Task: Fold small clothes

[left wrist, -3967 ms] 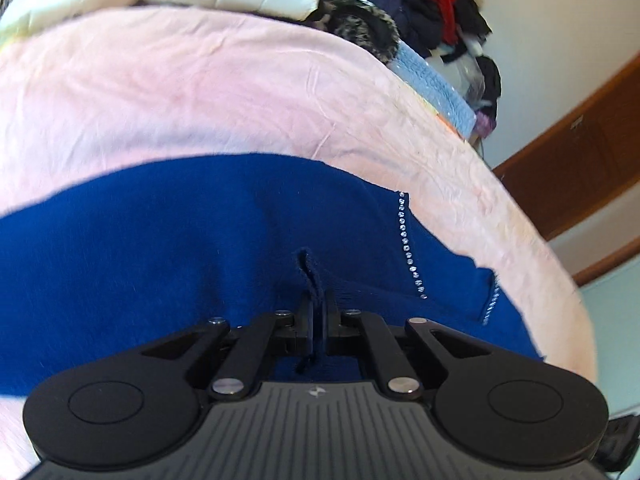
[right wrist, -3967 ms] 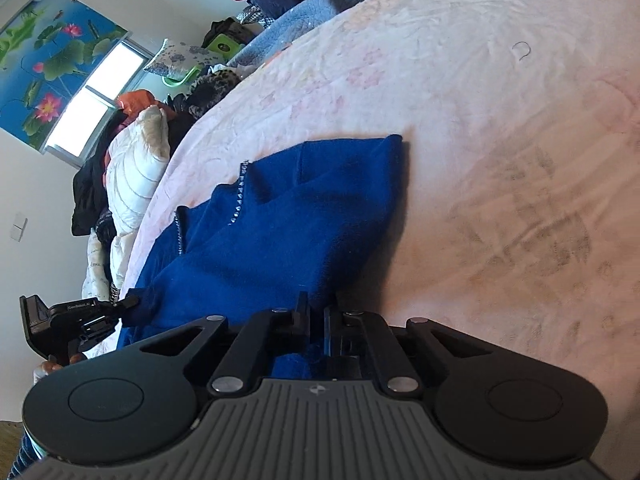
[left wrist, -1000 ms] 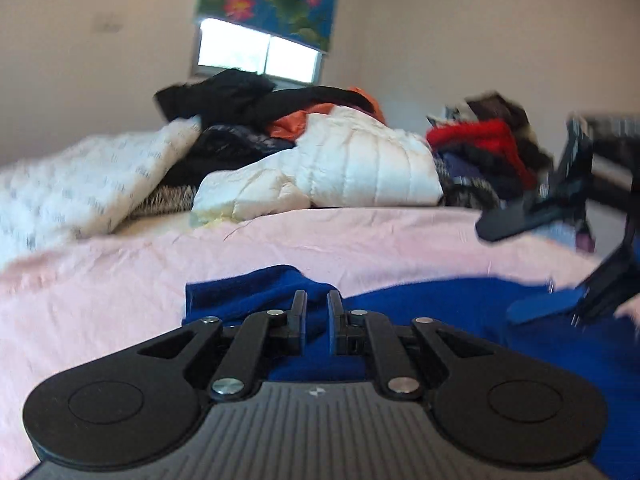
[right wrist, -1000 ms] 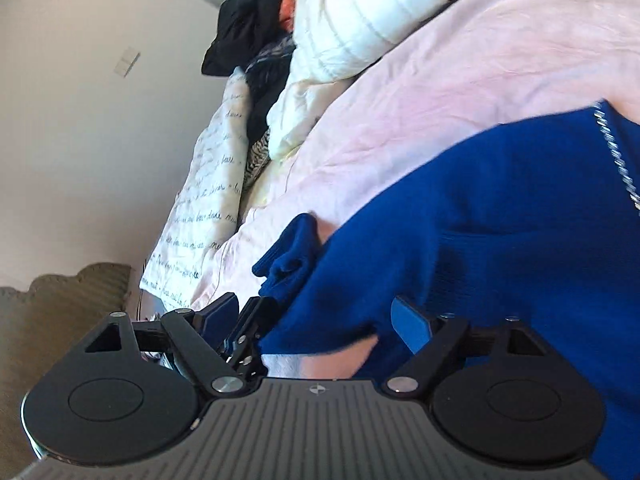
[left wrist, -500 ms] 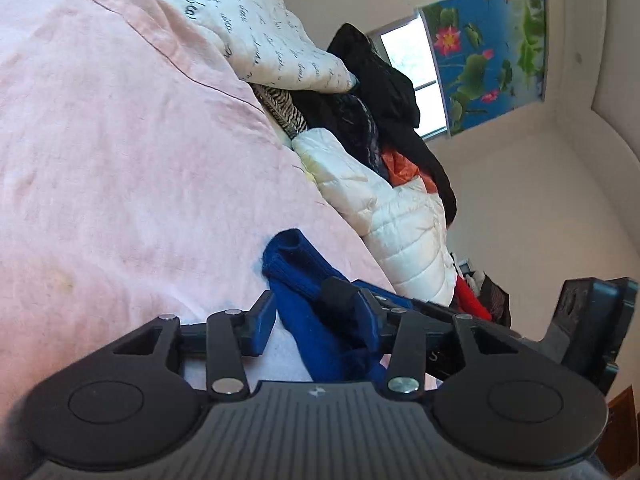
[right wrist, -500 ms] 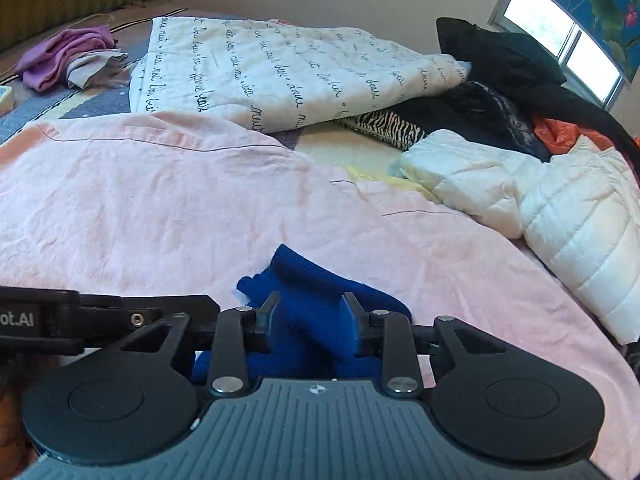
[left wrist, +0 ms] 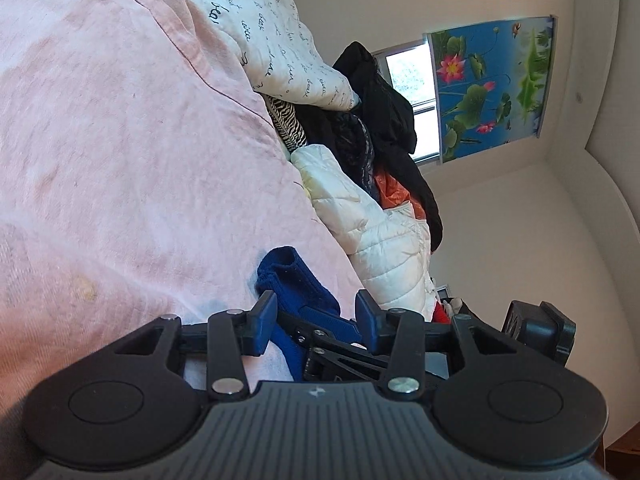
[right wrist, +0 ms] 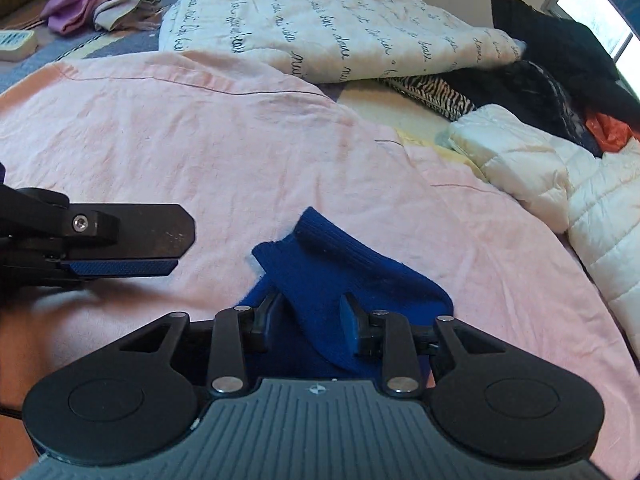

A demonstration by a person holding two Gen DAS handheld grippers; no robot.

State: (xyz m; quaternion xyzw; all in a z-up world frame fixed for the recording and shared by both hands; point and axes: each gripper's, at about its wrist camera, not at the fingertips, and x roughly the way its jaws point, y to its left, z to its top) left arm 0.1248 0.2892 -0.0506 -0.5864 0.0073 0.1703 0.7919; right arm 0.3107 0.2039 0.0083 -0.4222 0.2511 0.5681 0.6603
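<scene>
A dark blue knitted sleeve [right wrist: 332, 260] with a ribbed cuff lies doubled on the pink sheet [right wrist: 200, 140]. My right gripper [right wrist: 308, 316] points down at it. Its jaws stand partly apart with the sleeve between the pads, and no pinch shows. In the left wrist view the same cuff [left wrist: 292, 276] lies just ahead of my left gripper [left wrist: 316, 312]. That gripper is open and holds nothing. One of the right gripper's fingers [left wrist: 328, 322] crosses between its pads. In the right wrist view a left finger [right wrist: 152, 232] hovers over bare sheet, left of the sleeve.
A white quilt with black script [right wrist: 320, 20] lies at the back. To the right are a white puffer jacket [right wrist: 560, 168] and dark clothes [right wrist: 560, 52]. A purple cloth [right wrist: 88, 0] lies far left. The left wrist view shows a window with a lotus blind [left wrist: 492, 84].
Both grippers rolled and moved to the sleeve end. The left jaws opened and let go of the blue cloth. The right jaws narrowed from wide open. Little has moved in the last half second.
</scene>
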